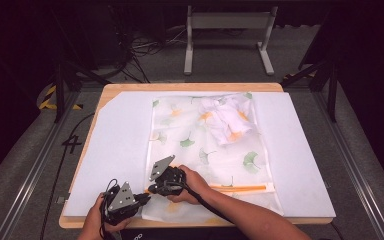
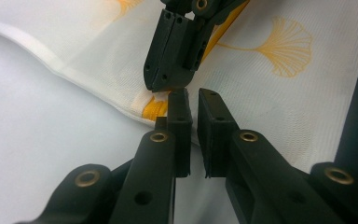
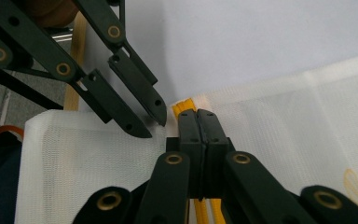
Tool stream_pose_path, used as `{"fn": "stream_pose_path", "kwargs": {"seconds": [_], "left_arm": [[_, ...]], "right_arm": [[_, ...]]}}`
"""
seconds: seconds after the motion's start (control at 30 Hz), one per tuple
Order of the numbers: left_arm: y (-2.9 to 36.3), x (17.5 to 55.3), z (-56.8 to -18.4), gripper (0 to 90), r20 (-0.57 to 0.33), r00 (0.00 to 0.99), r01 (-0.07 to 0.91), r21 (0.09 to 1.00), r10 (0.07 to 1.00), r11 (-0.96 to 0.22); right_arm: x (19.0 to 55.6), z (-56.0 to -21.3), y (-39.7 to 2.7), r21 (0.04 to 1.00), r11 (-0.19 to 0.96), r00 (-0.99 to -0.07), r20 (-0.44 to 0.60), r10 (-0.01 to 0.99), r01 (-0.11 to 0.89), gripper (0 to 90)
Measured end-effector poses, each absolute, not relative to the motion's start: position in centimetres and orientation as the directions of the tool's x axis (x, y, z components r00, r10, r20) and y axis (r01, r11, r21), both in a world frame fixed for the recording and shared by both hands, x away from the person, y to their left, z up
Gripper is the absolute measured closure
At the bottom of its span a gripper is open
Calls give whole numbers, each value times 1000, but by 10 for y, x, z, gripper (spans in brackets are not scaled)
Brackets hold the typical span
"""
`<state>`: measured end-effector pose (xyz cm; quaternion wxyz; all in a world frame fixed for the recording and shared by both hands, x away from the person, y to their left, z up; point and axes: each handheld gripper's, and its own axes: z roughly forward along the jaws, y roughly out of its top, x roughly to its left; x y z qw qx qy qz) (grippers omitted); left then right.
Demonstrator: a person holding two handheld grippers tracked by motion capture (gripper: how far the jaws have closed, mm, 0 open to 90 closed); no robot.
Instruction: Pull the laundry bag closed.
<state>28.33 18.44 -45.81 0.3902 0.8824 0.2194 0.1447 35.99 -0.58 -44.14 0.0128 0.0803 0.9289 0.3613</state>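
A white mesh bag (image 1: 205,150) printed with green and orange leaves lies flat on a white board (image 1: 115,150). Inside it, at the far right, is a crumpled white garment (image 1: 227,117). An orange zipper (image 1: 240,188) runs along the bag's near end. My right gripper (image 1: 152,189) (image 3: 197,114) is shut on the zipper's left end (image 3: 182,106), at the bag's near left corner. My left gripper (image 1: 145,198) (image 2: 194,95) stands just beside it, open by a narrow gap, tips at the bag's edge (image 2: 261,107). The right gripper (image 2: 163,86) almost touches those tips.
The board rests on a wooden table (image 1: 190,87) whose near edge lies just under both hands. A metal stand (image 1: 227,20) and loose cables (image 1: 145,47) are on the floor beyond the table. Bare board lies left and right of the bag.
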Motion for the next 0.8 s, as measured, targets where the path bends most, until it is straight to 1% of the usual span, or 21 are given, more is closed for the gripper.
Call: {"fn": "stream_pose_path", "kwargs": {"seconds": [0.1,0.13,0.2,0.3,0.4,0.5,0.6,0.7,0.8], "left_arm": [[185,284,-458,851,77,863,278,753,499,-597],[184,284,-457,859,87,868,268,747,488,-608],[183,282,-456,899,87,875,261,744,475,-616],[185,280,-454,899,81,873,260,757,481,-599],[187,281,-451,899,80,867,256,776,491,-577],[183,284,-452,900,77,865,267,767,496,-584],[178,284,-459,900,93,870,267,736,484,-622],[182,286,-460,900,43,866,303,747,498,-592],[183,285,-460,900,53,868,294,745,493,-598]], "right_arm": [[359,-442,-6,677,721,-985,38,167,148,900],[358,-442,-7,681,716,-984,45,173,157,900],[357,-442,-8,684,709,-982,52,183,168,900],[356,-442,-8,688,707,-982,48,181,164,900],[355,-440,-9,695,696,-980,68,187,180,900],[354,-440,-10,696,694,-980,75,186,185,900],[352,-441,-10,687,703,-979,66,190,183,900],[350,-441,-9,682,709,-979,54,196,179,900],[348,-440,-9,678,716,-981,38,193,167,900]]}}
